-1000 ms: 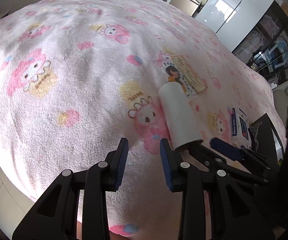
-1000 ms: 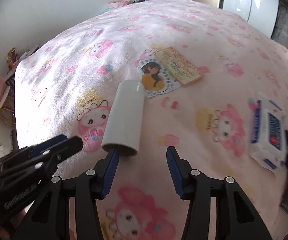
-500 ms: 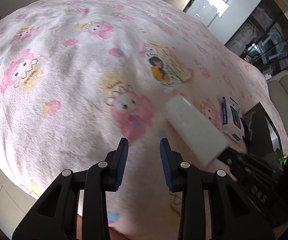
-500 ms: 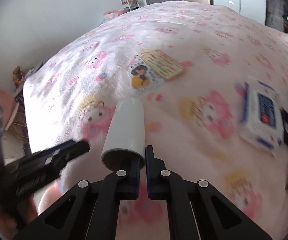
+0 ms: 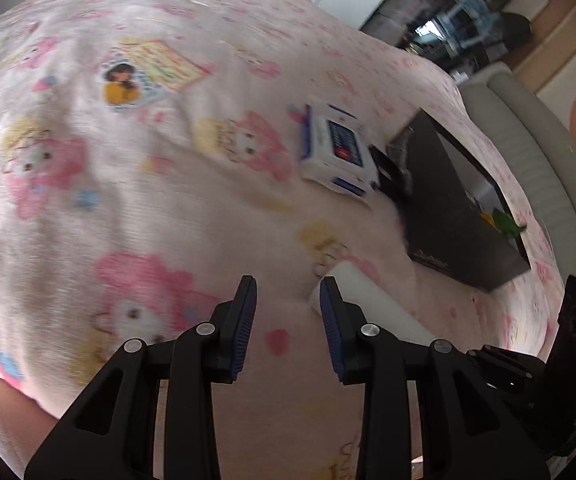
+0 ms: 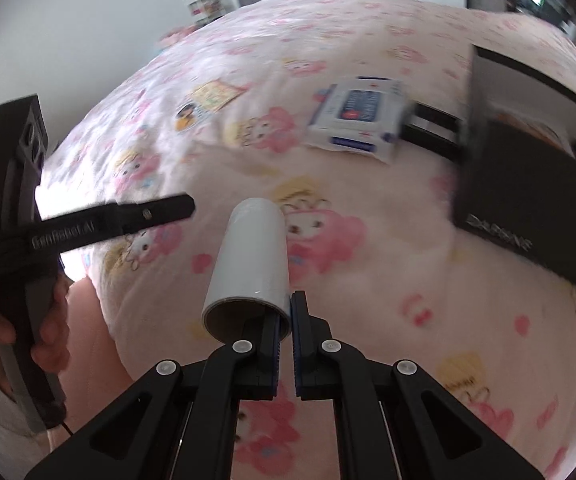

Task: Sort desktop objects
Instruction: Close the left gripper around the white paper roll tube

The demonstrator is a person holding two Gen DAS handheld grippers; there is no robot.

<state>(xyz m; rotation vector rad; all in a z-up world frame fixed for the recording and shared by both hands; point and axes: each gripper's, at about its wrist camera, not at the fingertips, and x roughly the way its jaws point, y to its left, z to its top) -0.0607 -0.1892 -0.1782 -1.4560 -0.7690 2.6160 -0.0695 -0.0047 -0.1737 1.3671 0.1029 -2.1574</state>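
Since the earlier frames the white roll [image 6: 253, 268] has left the blanket and is now lifted, and both views have swung toward the black box, which was only at the margin before. Largest is the pink cartoon blanket [image 5: 88, 216] that covers the bench; its near edge falls away at the lower left of the left wrist view, and a wide bare stretch of it lies open between the tongs and the other things. At the right the black box [image 6: 528, 204] stands open on the blanket, its near wall facing the roll, with a clear strip of blanket between them. Just beside the box, at its far left corner, lies the white and blue packet [image 6: 358, 120]; I cannot tell whether the two touch. Farther off, well apart, lies the flat picture card [image 5: 148, 70]. The right tongs [image 6: 284, 320] are clamped on the near rim of the roll, one finger inside the tube and one outside, and the roll points away toward the blanket. The left tongs [image 5: 288, 320] stand a little apart with nothing between them, as before, held by a hand [image 6: 28, 332] at the left.
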